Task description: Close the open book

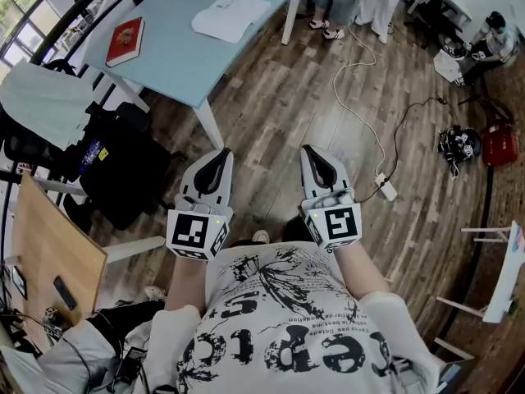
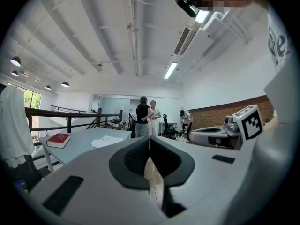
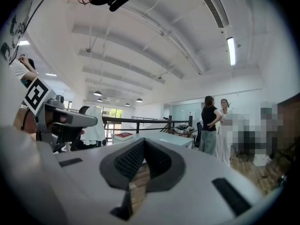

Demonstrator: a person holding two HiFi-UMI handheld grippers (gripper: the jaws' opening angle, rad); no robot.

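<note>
The open book (image 1: 230, 16) is seen lying flat, white pages up, on the far part of the light blue table (image 1: 180, 64), near its right edge in the head view. A closed red book (image 1: 125, 41) is set well apart from it, toward the table's left end. The table is stood on a wooden floor (image 1: 279, 105), well ahead of the person.

Both grippers are held level before the person's chest, side by side and apart from each other, well short of the table. The left hand-held gripper (image 1: 216, 162) is closed. In its own view the dark pads are pressed together at the tips with nothing gripped between them, and only floor is seen through the slit below. Beyond its jaws, to the left, the table is shown with both books on it. The right hand-held gripper (image 1: 317, 161) is likewise closed and empty, its pads met at the tips. In its view the red book is seen just above the left pad.

A black chair (image 1: 123, 179) is placed between the table and the person, at the left. A white cloth (image 1: 45, 101) is draped over something further left. A pale cable (image 1: 361, 97) is trailed across the floor to a power strip (image 1: 387, 190) near the right gripper. Two people (image 2: 146, 117) are seen standing past the table's far end.
</note>
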